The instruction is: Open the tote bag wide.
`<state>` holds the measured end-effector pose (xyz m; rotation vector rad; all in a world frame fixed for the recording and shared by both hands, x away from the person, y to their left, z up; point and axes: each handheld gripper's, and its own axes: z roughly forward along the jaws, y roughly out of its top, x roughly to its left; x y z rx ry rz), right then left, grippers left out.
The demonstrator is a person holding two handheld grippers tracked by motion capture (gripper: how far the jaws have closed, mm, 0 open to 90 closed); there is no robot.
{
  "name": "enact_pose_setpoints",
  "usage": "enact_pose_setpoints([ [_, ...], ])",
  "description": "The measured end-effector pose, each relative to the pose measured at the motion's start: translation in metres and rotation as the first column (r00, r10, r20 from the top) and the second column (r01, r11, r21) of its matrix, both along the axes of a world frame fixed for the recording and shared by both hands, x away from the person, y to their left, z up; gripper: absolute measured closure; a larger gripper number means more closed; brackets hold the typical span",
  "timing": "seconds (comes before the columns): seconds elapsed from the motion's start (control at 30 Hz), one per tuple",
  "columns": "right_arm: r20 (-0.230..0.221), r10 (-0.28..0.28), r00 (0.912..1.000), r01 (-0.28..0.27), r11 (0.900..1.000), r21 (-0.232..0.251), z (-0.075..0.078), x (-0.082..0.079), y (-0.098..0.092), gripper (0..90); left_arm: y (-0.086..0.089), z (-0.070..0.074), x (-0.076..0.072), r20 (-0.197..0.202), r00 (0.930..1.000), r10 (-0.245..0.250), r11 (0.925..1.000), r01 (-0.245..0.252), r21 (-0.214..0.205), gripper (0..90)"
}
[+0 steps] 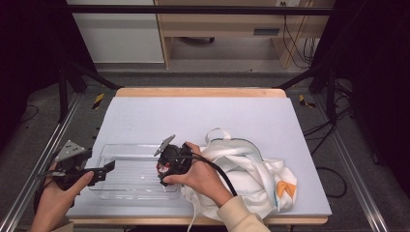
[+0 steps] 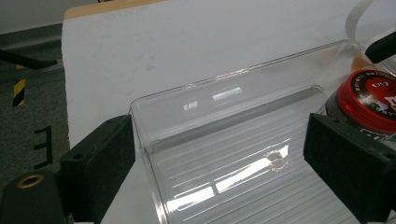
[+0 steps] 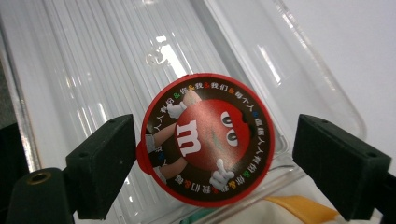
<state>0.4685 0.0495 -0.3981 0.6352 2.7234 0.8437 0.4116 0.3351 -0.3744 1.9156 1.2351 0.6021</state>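
Since the right hand is doing the work: everything here turns on the candy jar and the clear bin.
Right tongs (image 3: 208, 163): in the right gripper view the red-lidded candy jar (image 3: 205, 140) sits dead centre between the two black jaws, lid facing the camera. The jaws stand wide, the left pad is right up against the lid rim or a hair off it, and there's a clear gap on the right. So I'd call them apart, not clamped.
Where the jar is: at the right-hand end of the clear plastic bin (image 1: 130, 169), standing upright inside it or right at its end wall; I can't tell for sure which.
Nearer hand: the right hand (image 1: 203, 176) is right over the jar, the left is at the far other end.
Left tongs (image 2: 224, 154): jaws apart, straddling the bin's near left corner, not pinching the wall from what I can see.
Bin's long axis: runs left to right across the tabletop (image 1: 159, 111).
Beyond: a white cloth bag (image 1: 246, 174) lies bunched just right of the bin.
My guess: the jar has been let go, so the next move is backing straight up off it.
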Motion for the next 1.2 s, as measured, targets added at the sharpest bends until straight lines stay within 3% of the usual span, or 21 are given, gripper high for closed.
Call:
enact_pose_setpoints([
  [0.27,0.052,-0.047,0.9976,0.043,0.9972,0.062,0.016,-0.013,-0.021,11.7,-0.004,0.001,0.000,0.009,1.0000,0.003,1.0000,-0.003,0.007,8.9],
  [0.47,0.066,-0.102,0.9926,0.091,0.9840,0.153,0.021,-0.026,-0.056,10.7,-0.014,-0.002,0.001,-0.005,0.9999,-0.016,0.9992,0.016,0.036,8.7],
  [0.57,0.076,-0.105,0.9916,0.093,0.9861,0.137,0.025,-0.028,-0.064,10.3,-0.017,-0.002,0.000,-0.005,0.9996,-0.027,0.9986,0.027,0.045,8.7],
  [0.83,0.095,-0.150,0.9842,0.128,0.9712,0.201,0.036,-0.033,-0.083,9.6,-0.018,-0.001,0.001,0.001,0.9996,-0.029,0.9986,0.029,0.043,8.3],
  [1.2,0.097,-0.176,0.9797,0.152,0.9655,0.211,0.039,-0.033,-0.095,8.6,-0.022,0.001,-0.001,0.006,0.9989,-0.045,0.9980,0.045,0.044,8.0],
])
